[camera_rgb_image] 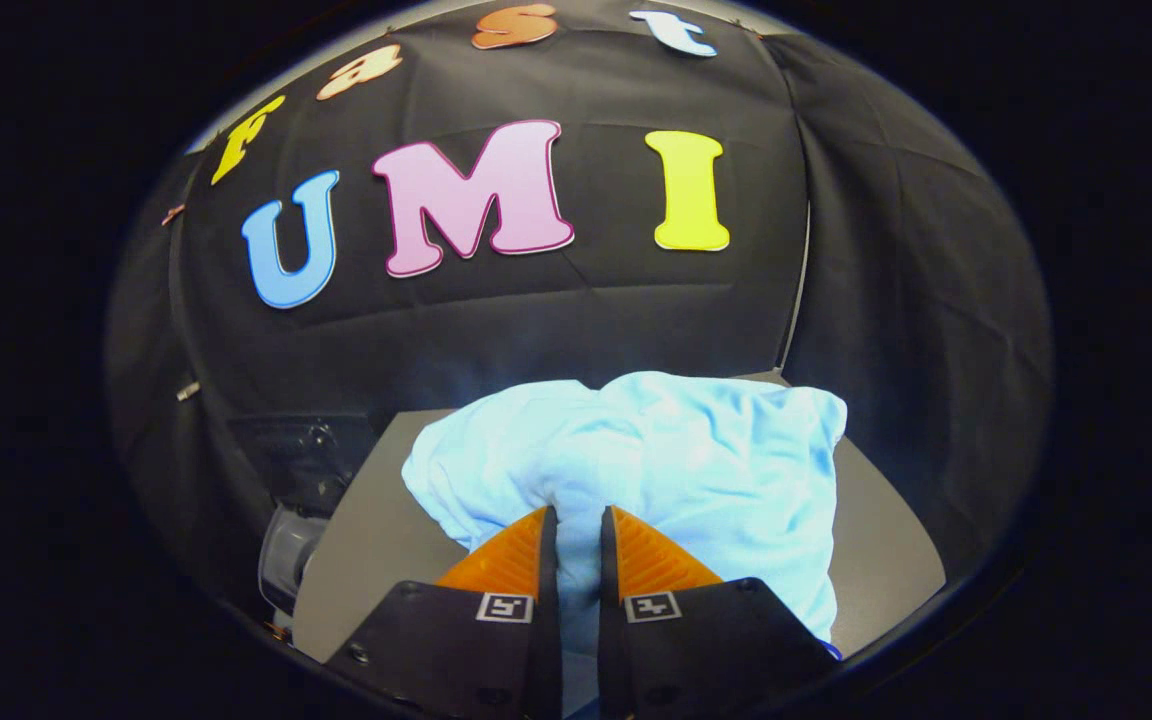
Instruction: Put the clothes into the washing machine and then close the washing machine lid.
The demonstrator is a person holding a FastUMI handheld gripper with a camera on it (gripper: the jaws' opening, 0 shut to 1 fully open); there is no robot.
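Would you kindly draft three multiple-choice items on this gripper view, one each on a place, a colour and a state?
1. Where does the garment lie?
A. on the grey tabletop
B. on the floor
C. hung on the wall

2. What colour is the garment?
A. red
B. light blue
C. black

3. How does the gripper stand?
A. wide open above the cloth
B. nearly shut with a fold of cloth between its fingers
C. holding a bottle

Answers: 1 A, the cloth rests bunched on the grey surface; 2 B, its fabric is pale blue; 3 B, a narrow strip of cloth fills the gap between the fingers.
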